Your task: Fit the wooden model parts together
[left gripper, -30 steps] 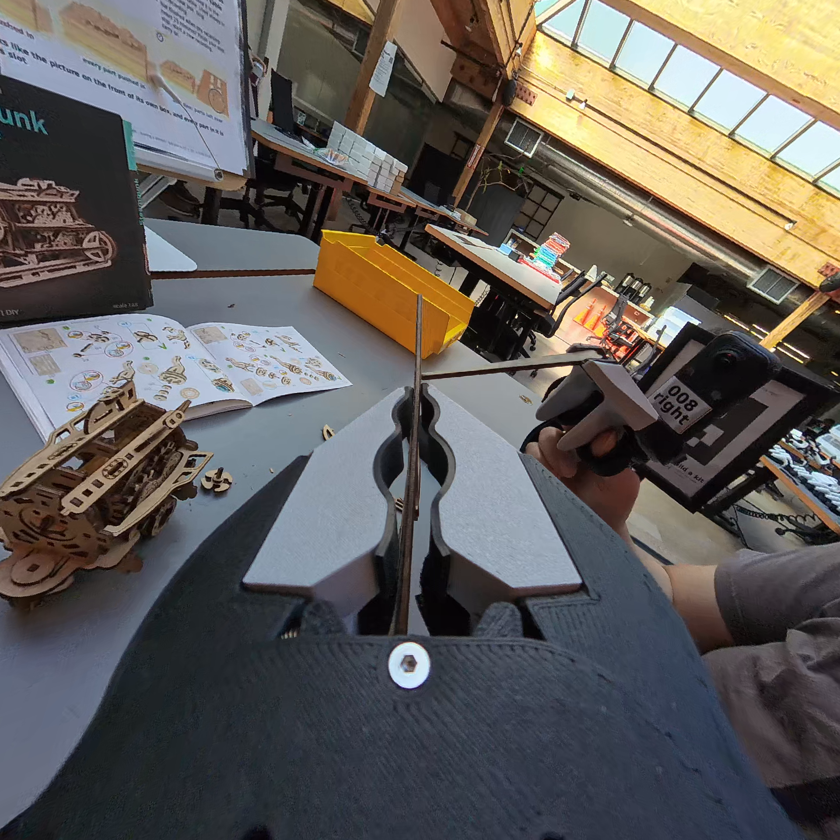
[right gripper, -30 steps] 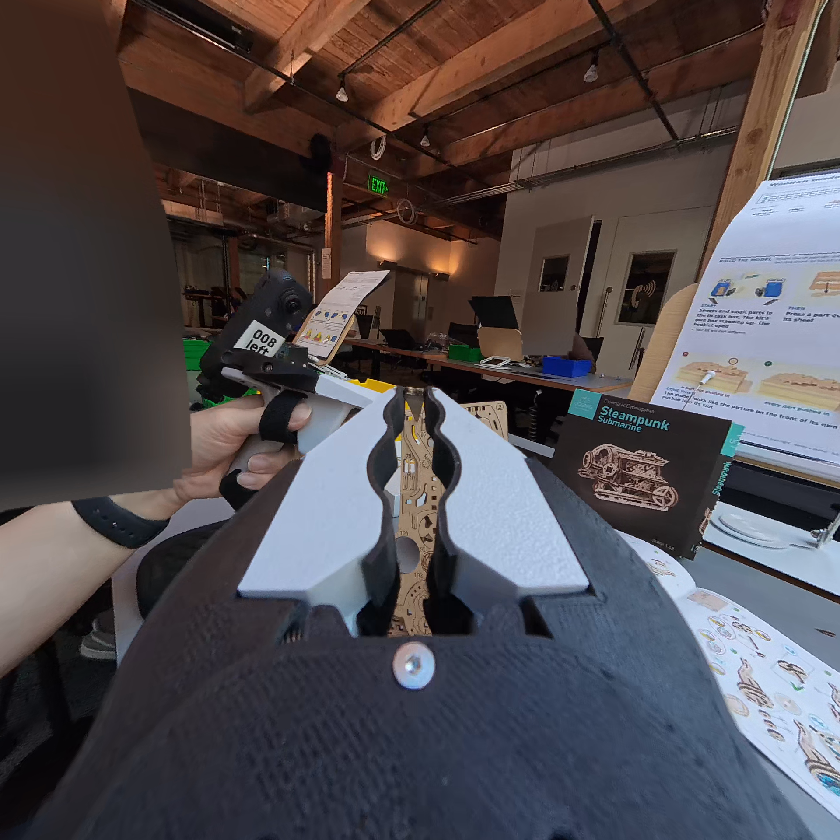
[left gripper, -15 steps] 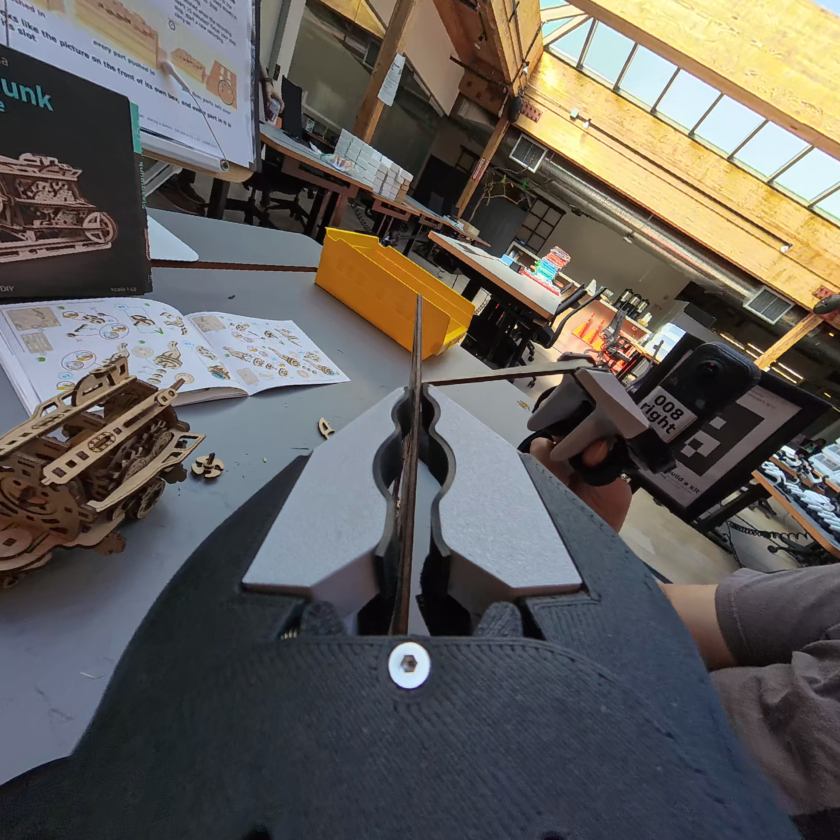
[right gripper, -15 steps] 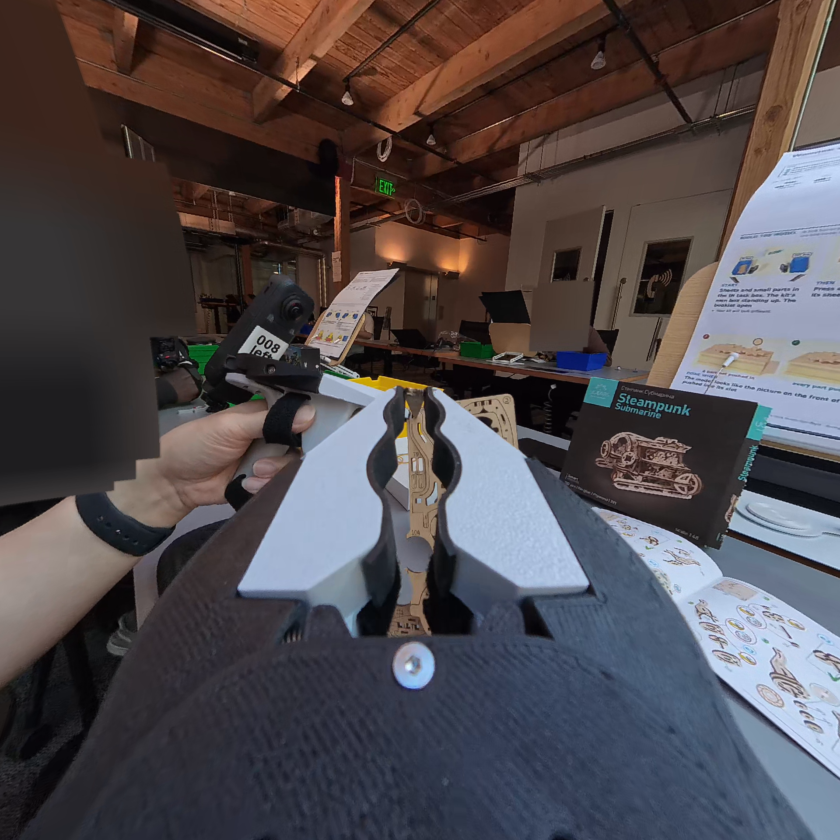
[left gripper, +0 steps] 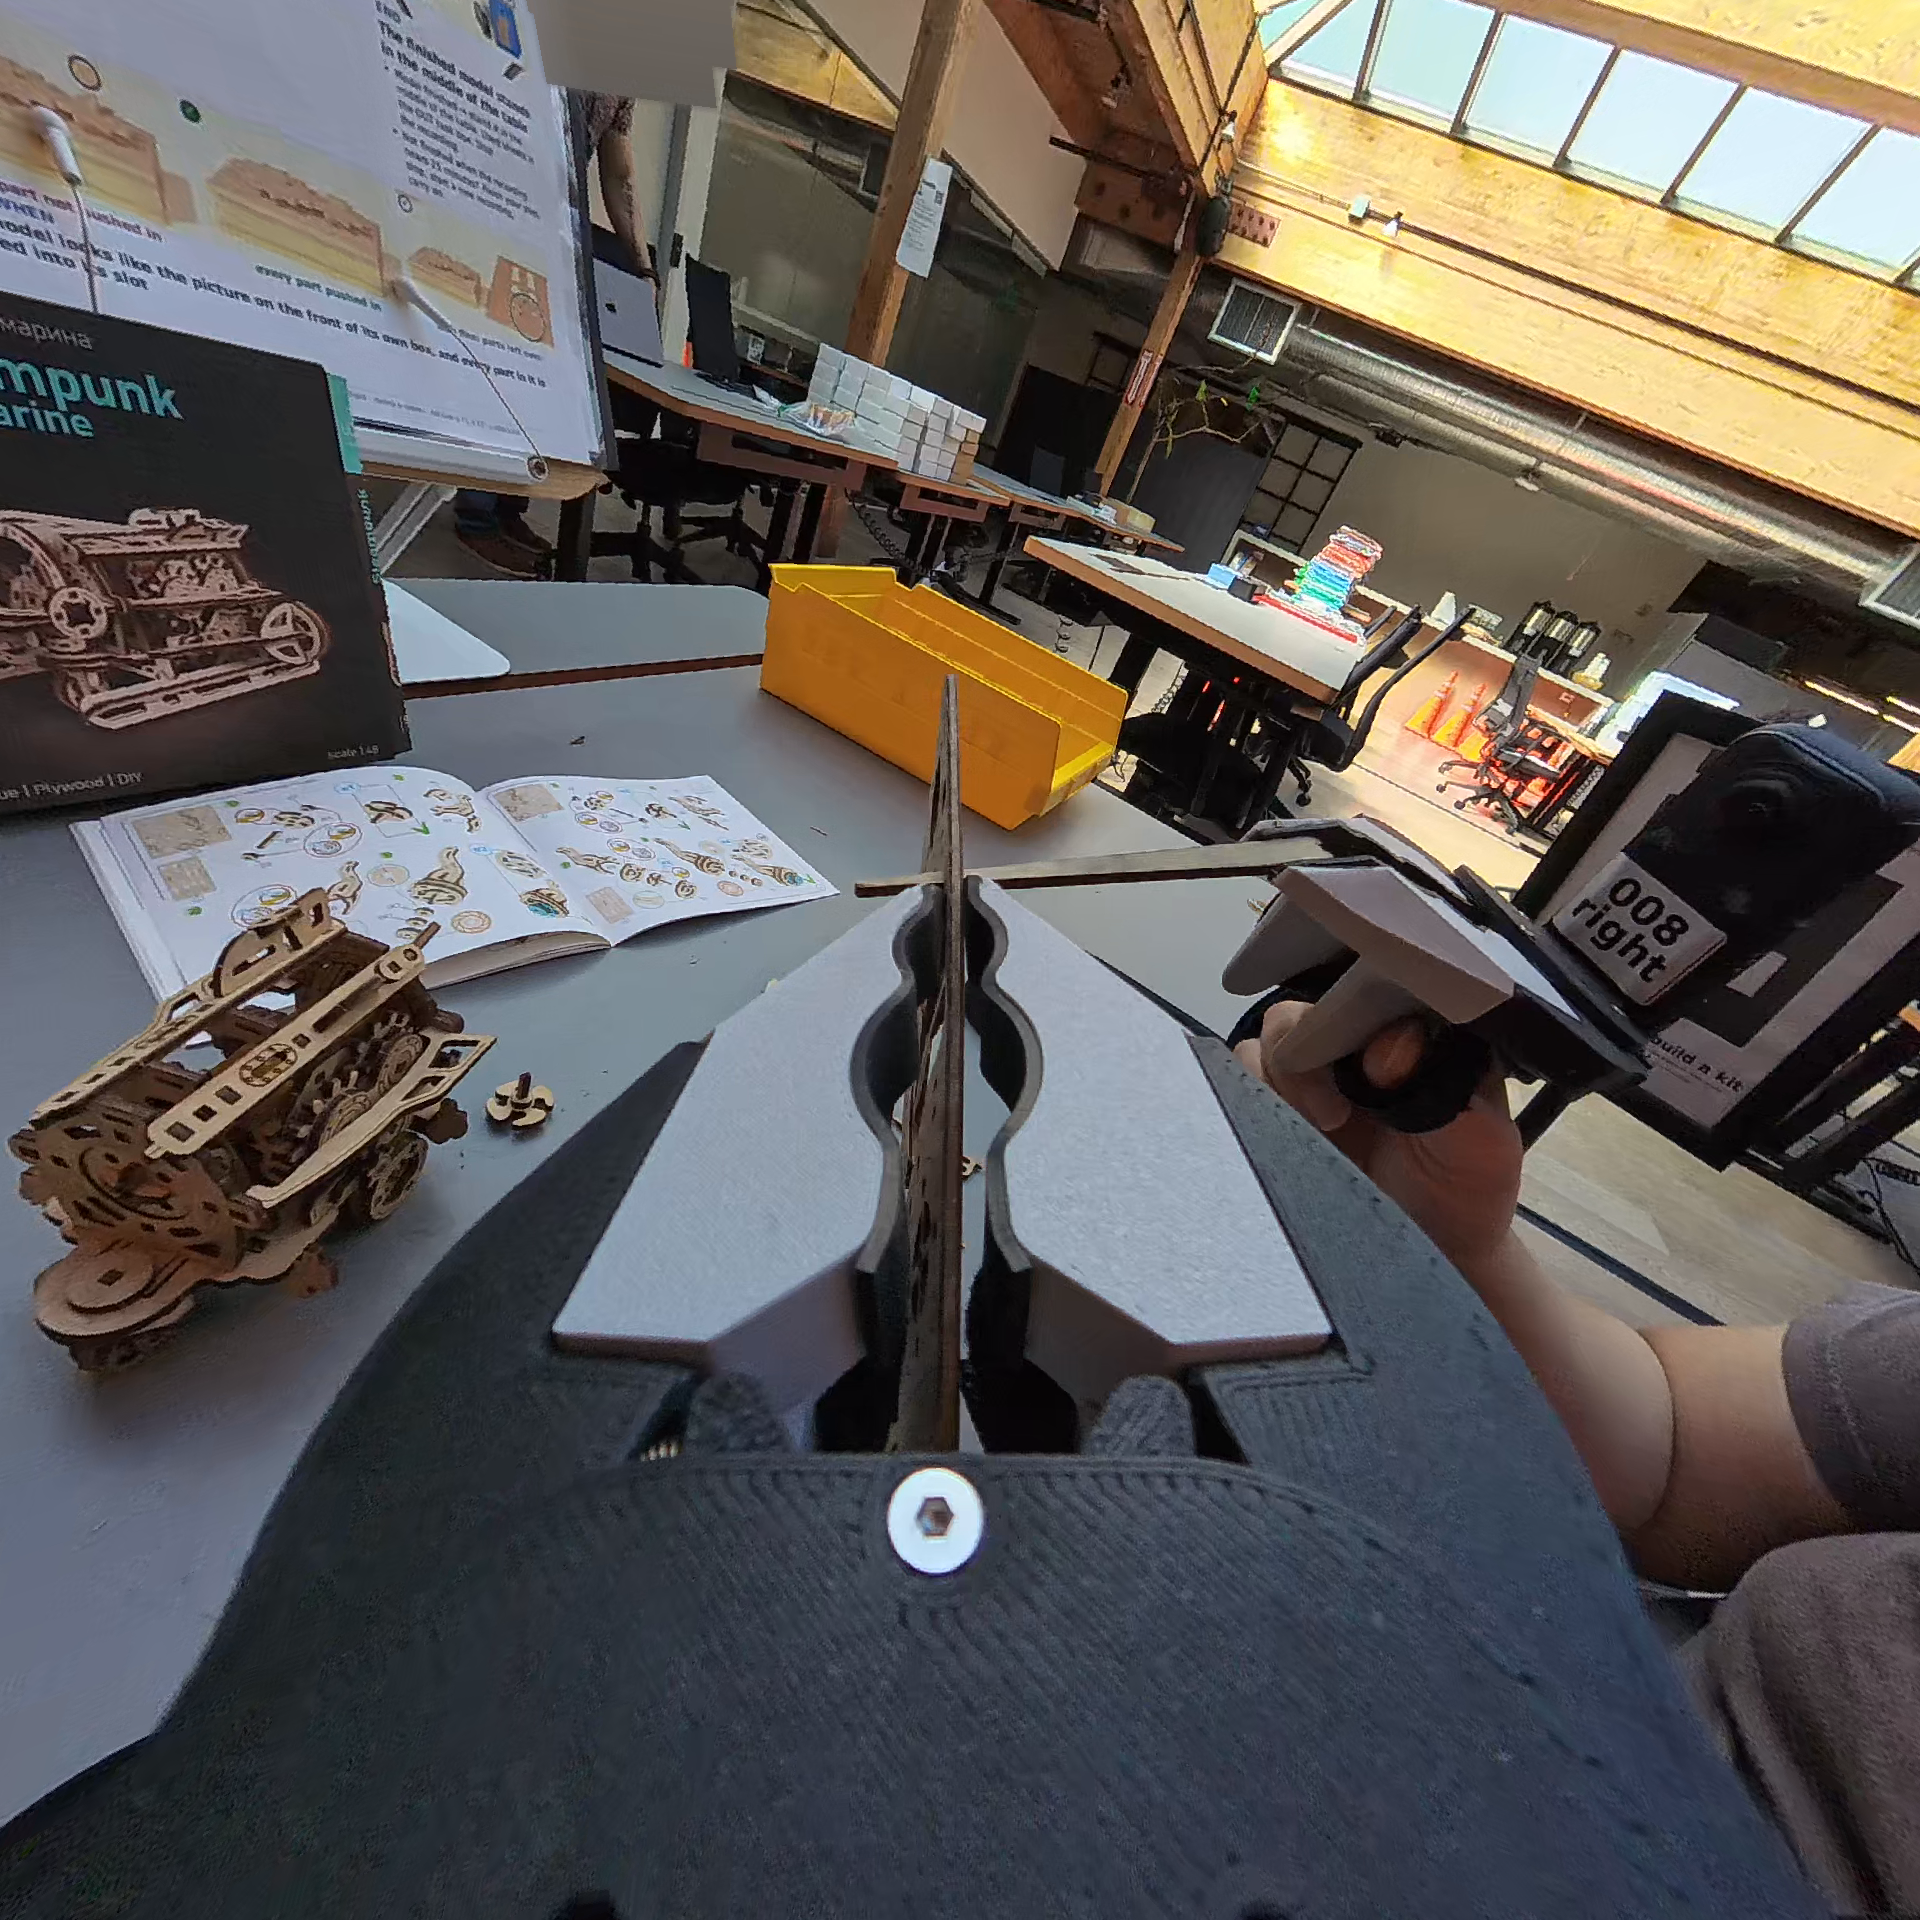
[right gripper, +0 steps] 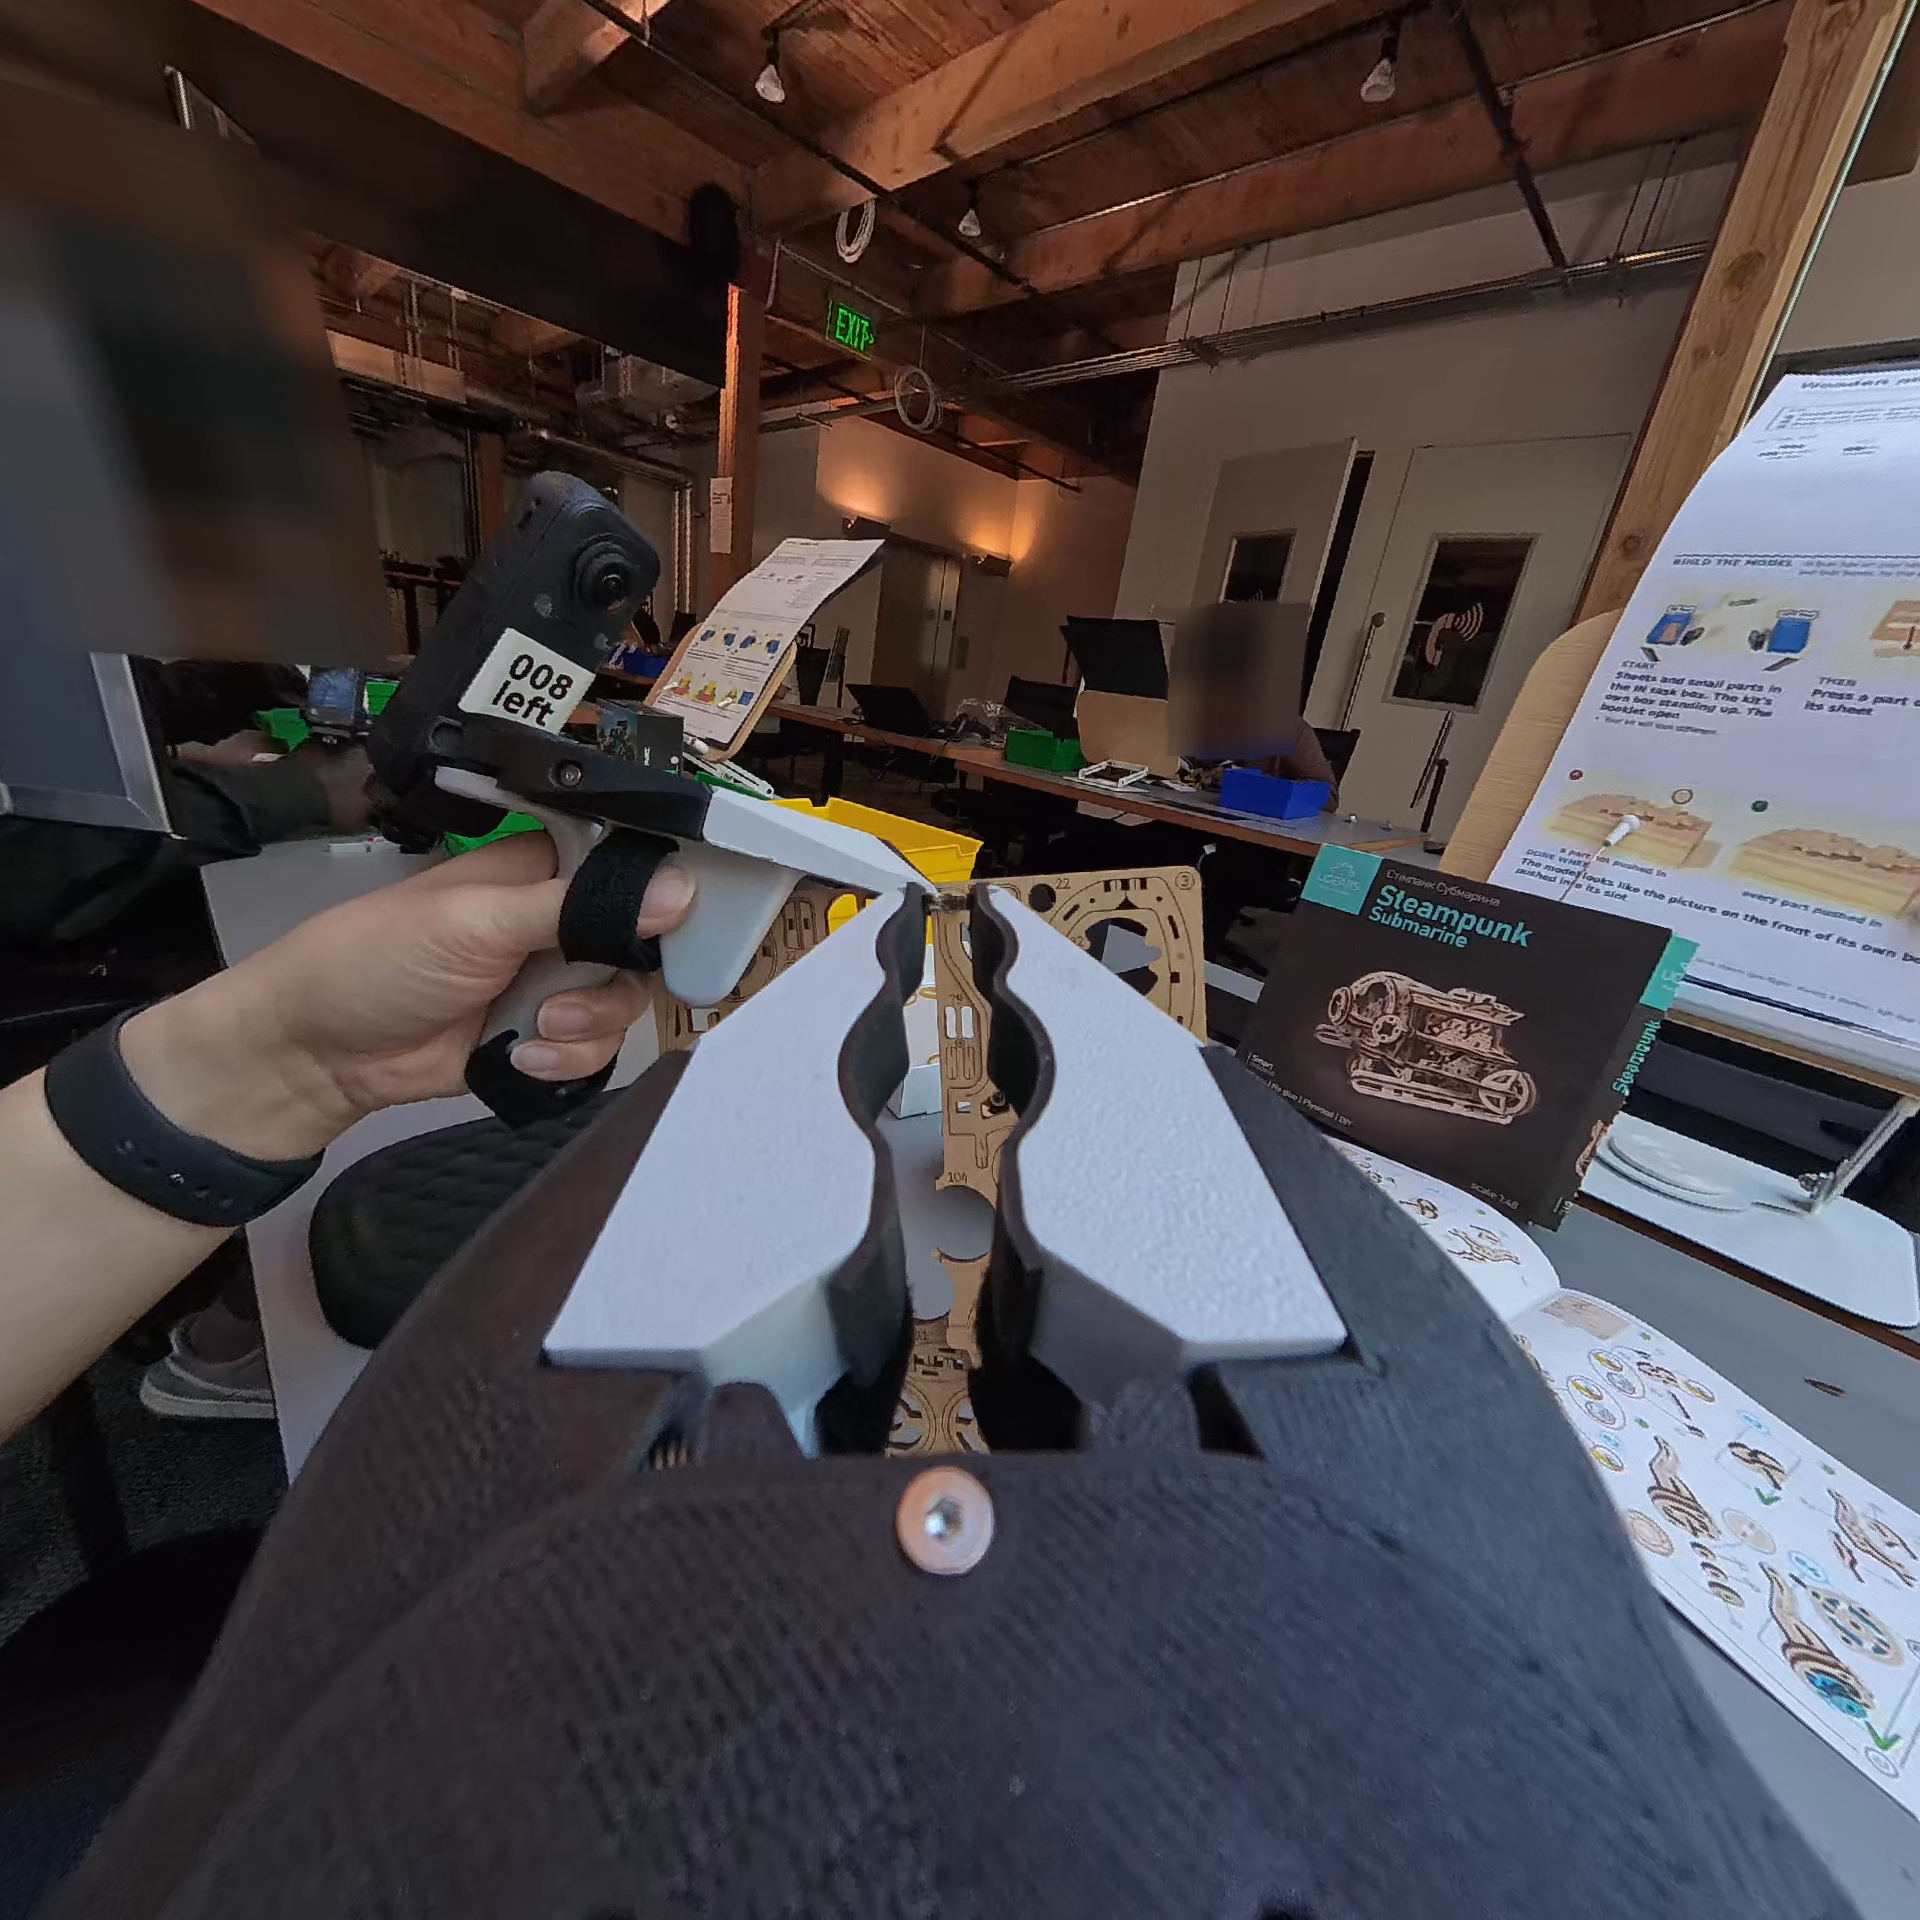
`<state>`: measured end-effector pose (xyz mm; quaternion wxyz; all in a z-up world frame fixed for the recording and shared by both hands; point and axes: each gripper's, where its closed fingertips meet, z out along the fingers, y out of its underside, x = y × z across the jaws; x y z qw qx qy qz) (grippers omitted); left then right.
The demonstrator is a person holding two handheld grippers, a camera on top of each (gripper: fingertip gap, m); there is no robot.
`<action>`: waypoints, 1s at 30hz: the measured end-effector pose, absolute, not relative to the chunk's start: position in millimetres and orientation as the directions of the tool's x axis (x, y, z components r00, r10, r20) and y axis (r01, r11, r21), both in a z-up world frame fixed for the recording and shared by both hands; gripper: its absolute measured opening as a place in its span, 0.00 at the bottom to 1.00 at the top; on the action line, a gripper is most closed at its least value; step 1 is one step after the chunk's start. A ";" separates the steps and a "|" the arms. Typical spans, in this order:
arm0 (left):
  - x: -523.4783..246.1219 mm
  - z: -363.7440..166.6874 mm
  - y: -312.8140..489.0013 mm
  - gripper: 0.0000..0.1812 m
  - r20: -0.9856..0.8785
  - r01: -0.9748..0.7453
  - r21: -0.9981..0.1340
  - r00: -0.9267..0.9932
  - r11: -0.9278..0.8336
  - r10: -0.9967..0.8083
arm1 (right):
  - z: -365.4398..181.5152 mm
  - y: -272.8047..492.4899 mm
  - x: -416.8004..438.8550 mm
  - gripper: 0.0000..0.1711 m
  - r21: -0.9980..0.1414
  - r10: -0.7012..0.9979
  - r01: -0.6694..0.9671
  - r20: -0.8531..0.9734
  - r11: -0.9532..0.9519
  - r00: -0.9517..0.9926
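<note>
wooden parts sheet [left gripper: 940, 1039] is what we see edge-on, clamped in our left hand-held gripper [left gripper: 943, 894], held up above the grey surface [left gripper: 644, 1018]. our right hand-held gripper [right gripper: 948, 904] is clenched on a second thin sheet [left gripper: 1091, 871], its end touching the first sheet at the left tips. assembled wooden model [left gripper: 223, 1112] sits on the surface near the open booklet [left gripper: 457, 862]; yellow bin [left gripper: 935, 686] behind, dark box [right gripper: 1444, 1018] upright.

Long yellow plastic bin [left gripper: 940, 691] at far edge of grey desk [left gripper: 644, 997]; open white paper instruction booklet [left gripper: 457, 857] lying flat; black cardboard kit box [left gripper: 177, 561] upright behind it
</note>
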<state>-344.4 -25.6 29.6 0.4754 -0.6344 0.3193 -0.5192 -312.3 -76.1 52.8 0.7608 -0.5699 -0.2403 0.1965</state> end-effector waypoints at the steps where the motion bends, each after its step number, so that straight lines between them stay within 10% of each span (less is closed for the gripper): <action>1: -344.5 30.3 -27.4 0.01 0.357 0.093 -0.934 0.241 -0.345 -0.902 | 52.4 -77.1 -312.1 0.04 -0.960 0.570 -0.025 0.146 0.280 0.808; 30: -330.7 17.8 -41.6 0.00 0.305 -0.123 -0.934 0.222 -0.337 -0.926 | 36.1 -83.5 -300.2 0.04 -0.948 0.597 -0.069 0.138 0.310 0.790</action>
